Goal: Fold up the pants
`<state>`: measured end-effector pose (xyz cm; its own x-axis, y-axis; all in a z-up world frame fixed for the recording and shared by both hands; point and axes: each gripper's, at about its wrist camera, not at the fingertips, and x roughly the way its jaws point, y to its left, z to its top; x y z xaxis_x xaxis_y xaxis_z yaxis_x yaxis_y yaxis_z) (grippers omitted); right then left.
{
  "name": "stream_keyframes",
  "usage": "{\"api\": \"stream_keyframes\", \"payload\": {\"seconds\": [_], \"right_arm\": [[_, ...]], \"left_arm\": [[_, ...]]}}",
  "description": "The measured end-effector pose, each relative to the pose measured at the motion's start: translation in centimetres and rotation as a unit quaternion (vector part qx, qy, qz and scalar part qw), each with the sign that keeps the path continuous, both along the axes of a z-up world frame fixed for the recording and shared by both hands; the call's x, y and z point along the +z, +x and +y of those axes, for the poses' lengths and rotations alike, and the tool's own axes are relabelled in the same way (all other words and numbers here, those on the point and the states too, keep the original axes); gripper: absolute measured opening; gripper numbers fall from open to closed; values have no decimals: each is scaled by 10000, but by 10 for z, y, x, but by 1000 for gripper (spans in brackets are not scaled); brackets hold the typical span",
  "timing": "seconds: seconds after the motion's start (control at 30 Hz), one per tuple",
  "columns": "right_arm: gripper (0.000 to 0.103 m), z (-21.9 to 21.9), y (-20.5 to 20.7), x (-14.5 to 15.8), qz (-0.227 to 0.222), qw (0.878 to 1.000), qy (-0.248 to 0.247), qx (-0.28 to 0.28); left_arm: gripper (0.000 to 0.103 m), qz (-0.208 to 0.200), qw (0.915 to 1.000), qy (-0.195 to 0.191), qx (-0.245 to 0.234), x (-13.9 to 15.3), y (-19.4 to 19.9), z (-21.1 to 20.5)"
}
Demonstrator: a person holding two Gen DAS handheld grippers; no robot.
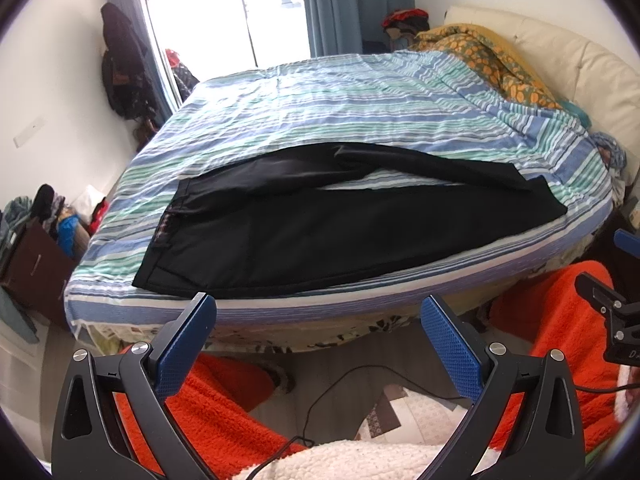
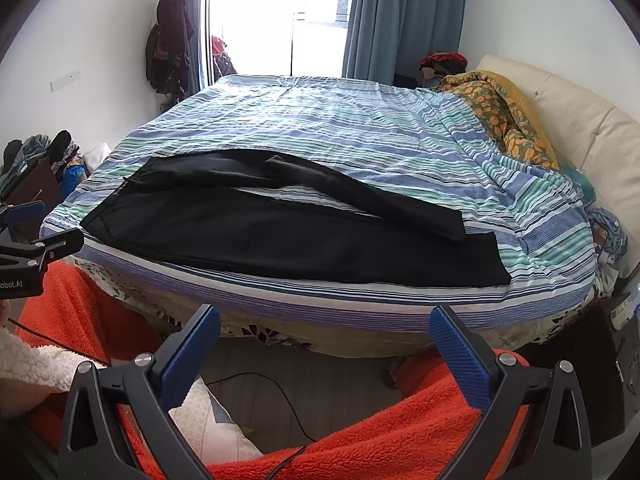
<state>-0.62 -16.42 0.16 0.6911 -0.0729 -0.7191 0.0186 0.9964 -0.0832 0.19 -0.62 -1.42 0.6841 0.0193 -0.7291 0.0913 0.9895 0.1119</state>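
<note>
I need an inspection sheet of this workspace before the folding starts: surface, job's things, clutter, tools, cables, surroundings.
Surface: bed with striped sheet, wrinkled.
Job's things: black pants spread flat near the front edge, legs apart, not yet folded.
Clutter: orange patterned blanket bunched by the headboard.
Tools: left tool open, empty; right tool open, empty; both short of the bed.
Cables: black cable on the floor.
Surroundings: blue curtain, clothes hanging on the wall.
</note>
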Motion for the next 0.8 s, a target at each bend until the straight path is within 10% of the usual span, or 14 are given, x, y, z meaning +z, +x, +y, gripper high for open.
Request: {"api": "stream_keyframes", "payload": {"seconds": [0.47,0.57,0.67,0.8], "right_arm": [[102,-24,6,10,-621,9932,690,701],[103,-81,46,3,-1064,9934,-88,425],[102,-142,110,-37,-523,9946,-805,389],[68,-186,177,-99,590,9891,-1003,901]], "left_arm": [[102,-152,9996,227,90,10,16,4],[102,-439,9985,230,220,25,31,13],[102,-367,9984,-11,434,23,43,20],[102,146,9987,-141,463,-5,48,18]]}}
